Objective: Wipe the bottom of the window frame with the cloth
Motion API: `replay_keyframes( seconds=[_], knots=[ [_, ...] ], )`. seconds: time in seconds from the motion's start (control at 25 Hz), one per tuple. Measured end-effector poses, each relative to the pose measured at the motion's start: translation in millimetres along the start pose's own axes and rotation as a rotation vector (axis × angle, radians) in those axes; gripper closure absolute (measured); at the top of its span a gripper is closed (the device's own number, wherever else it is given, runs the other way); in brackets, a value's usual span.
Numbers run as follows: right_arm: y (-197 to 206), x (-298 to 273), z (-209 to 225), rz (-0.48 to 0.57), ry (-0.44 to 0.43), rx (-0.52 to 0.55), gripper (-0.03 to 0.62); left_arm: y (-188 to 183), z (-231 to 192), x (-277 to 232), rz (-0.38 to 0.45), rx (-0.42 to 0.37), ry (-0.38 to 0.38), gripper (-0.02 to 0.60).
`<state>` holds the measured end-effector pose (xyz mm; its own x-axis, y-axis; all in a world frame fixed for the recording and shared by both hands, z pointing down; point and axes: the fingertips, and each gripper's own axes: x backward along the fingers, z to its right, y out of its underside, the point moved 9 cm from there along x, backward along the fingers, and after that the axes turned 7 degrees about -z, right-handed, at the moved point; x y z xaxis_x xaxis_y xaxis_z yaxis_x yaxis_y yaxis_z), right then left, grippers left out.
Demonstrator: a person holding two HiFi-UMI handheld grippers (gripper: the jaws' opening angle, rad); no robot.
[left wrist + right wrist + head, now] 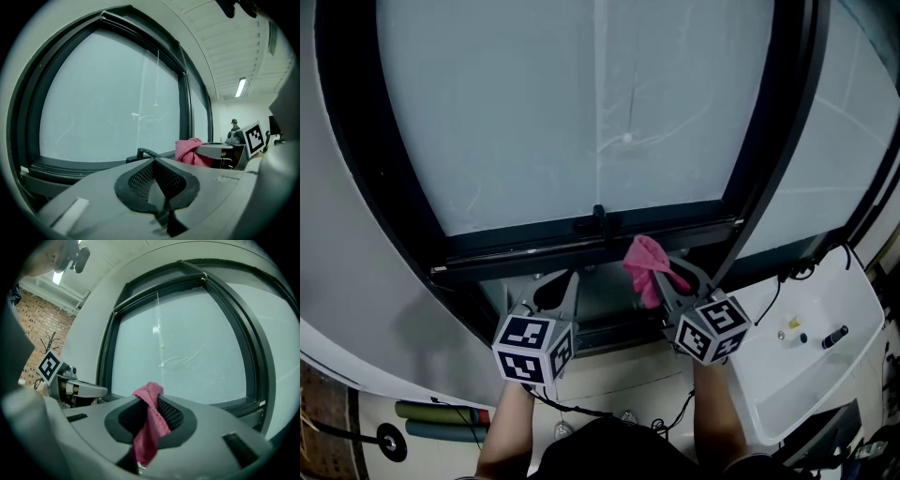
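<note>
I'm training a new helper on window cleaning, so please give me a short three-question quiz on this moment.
1. Open: what, if anything, sits between the jaws of the left tool?
2. Multiple choice: the right tool is shut on A) a sponge, B) a pink cloth, C) a brush.
3. True or false: the black handle sits on the bottom of the window frame.

Key: 1. Nothing; its jaws are together. 2. B. 3. True.
</note>
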<state>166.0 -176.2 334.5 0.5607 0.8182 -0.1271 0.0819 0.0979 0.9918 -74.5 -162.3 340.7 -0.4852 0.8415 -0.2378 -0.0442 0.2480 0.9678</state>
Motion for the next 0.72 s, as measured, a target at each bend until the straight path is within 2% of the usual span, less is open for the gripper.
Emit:
replay_keyframes(
  seconds=[0.72],
  knots=[
    [-3.6,-2.9,-3.8,-0.007,0.012,-0.003,0.542,2.8,4.0,-1.5,-0.019,0.004,0.019,0.575]
  ],
)
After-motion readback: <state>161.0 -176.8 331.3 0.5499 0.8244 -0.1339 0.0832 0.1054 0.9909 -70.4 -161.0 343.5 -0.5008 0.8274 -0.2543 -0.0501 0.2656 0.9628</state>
